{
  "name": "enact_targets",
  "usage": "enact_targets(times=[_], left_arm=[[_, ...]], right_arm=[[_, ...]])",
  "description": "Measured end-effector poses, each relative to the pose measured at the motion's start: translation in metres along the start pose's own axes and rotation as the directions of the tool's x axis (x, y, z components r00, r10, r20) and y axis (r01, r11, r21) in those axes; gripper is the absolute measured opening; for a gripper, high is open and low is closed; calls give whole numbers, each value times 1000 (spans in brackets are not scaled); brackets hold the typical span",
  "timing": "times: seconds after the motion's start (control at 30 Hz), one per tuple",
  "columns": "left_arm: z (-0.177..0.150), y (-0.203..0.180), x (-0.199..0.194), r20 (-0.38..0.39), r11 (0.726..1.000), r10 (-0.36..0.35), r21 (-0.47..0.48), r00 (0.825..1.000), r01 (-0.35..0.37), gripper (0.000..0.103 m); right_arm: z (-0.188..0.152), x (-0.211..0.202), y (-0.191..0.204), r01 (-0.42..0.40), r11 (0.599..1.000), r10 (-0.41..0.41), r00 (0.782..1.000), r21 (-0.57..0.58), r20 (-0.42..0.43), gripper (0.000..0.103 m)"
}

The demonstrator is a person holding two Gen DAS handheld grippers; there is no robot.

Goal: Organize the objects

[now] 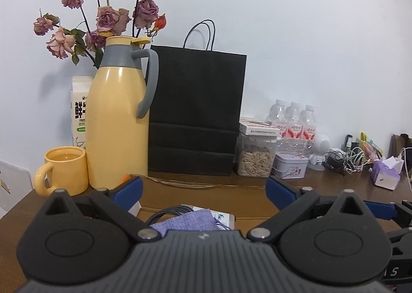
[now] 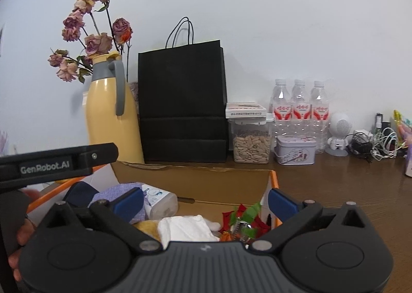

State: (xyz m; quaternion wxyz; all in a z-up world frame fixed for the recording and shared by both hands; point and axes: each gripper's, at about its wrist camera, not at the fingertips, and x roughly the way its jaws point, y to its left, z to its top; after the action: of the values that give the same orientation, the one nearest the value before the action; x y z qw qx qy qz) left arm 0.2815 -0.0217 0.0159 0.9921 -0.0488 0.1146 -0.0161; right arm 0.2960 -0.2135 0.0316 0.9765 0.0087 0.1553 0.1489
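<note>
**tidy_tom:** Why are both tongs just parked over the open brown cardboard box with the orange rim (image 2: 275, 179)? Are they carrying anything?

**deskwatcher:** Nope. The left gripper (image 1: 203, 190) has its blue pads spread as wide as they go, nothing between them. Same for the right gripper (image 2: 204, 199): wide open, empty. My guess is they're hanging there to pick out what to sort next, or they're between items.

**tidy_tom:** So where's the actual stuff to organize?

**deskwatcher:** In the box, right under the fingers. From the right wrist view: a lilac woven cloth pouch (image 2: 121, 194) at about 9 o'clock, a small white plastic bottle with a pale blue label (image 2: 161, 200) lying on its side just beside it, a folded white cloth (image 2: 188, 228) near 6 o'clock, and a red and green foil-looking bundle (image 2: 244, 218) at roughly 4 o'clock. Loose pile, things touching each other.

**tidy_tom:** And the row at the back?

**deskwatcher:** That looks lined up against the wall to keep the brown wooden desk (image 2: 347, 190) free. At 12 o'clock the black paper bag with cord handles (image 2: 182, 100); at 10 o'clock the tall yellow thermos jug with a grey handle (image 2: 110, 118), dried roses behind it. At 2 o'clock a clear jar of seeds (image 2: 251, 146), a lilac tin (image 2: 296, 151) and three clear water bottles (image 2: 300, 110), all upright.

**tidy_tom:** Anything risky?

**deskwatcher:** The yellow ceramic mug (image 1: 65, 169) beside the jug looks full, so I'd steer wide of it.
</note>
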Motion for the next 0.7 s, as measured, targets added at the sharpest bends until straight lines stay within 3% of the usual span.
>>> enact_targets(times=[0.3, 0.5, 0.7], left_arm=[[7, 12, -45, 20, 1000, 3, -15, 1000, -3, 103], [-5, 24, -80, -73, 1000, -9, 16, 997, 10, 103], [-20, 31, -103, -197, 1000, 2, 27, 980, 3, 103]], right_arm=[[1, -29, 4, -37, 999, 38, 999, 14, -15, 103], [-6, -69, 13, -41, 999, 42, 997, 15, -57, 103], [-12, -96, 22, -11, 1000, 13, 992, 15, -129, 103]])
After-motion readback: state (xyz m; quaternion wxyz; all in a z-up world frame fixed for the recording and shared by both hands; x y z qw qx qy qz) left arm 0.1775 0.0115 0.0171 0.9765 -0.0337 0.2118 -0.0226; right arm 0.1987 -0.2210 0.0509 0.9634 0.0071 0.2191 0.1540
